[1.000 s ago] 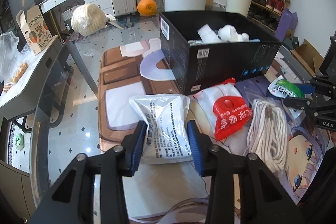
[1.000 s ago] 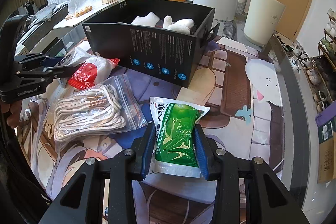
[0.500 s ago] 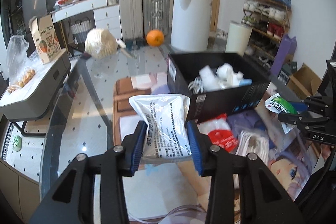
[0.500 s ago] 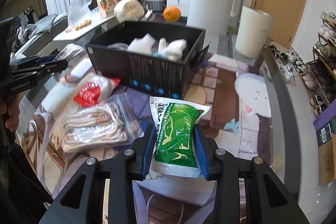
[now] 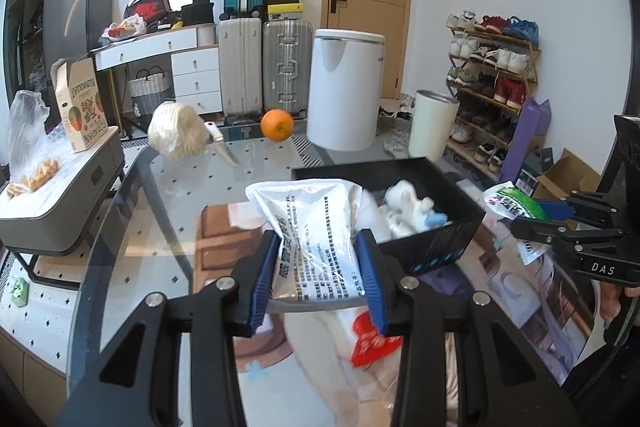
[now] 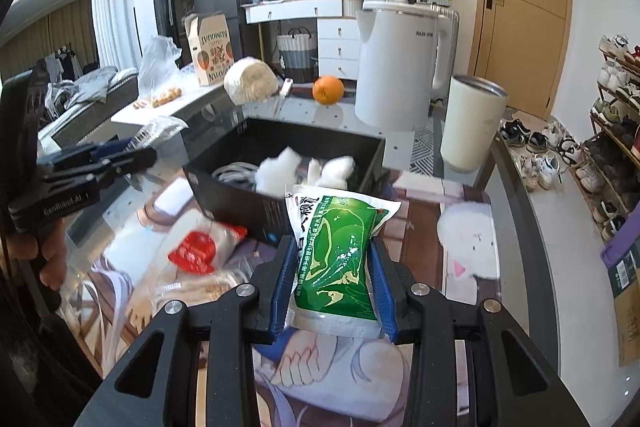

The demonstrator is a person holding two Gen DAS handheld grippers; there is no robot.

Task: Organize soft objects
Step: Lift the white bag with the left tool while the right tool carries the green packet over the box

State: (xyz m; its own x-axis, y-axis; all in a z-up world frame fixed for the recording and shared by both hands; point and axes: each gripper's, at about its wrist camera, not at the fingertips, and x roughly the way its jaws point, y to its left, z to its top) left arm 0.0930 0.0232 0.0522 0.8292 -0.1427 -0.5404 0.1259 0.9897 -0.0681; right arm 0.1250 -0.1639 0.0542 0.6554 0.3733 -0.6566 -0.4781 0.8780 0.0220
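My left gripper (image 5: 318, 275) is shut on a silver-white pouch (image 5: 316, 235) with black print, held in the air above the table. My right gripper (image 6: 334, 285) is shut on a green pouch (image 6: 336, 259), also lifted clear of the mat. Ahead of both stands an open black box (image 5: 436, 247) (image 6: 240, 195) holding white soft items (image 6: 280, 173). On the mat below lie a red-and-white bag (image 6: 200, 247) (image 5: 370, 339) and a clear bag of white cord (image 6: 192, 291). In the left wrist view the right gripper (image 5: 560, 227) shows at the right with its green pouch (image 5: 510, 201).
The glass table (image 5: 172, 195) carries a printed mat (image 6: 420, 255), an orange (image 5: 277, 125), a pale round bundle (image 5: 176, 135), a white appliance (image 6: 400, 67) and a cream canister (image 6: 472, 125). Suitcases, drawers and a shoe rack (image 5: 492, 75) line the room behind.
Both grippers have risen from the mat with their pouches held, and both views have tilted up, so the box and the bags on the mat now sit lower in view.
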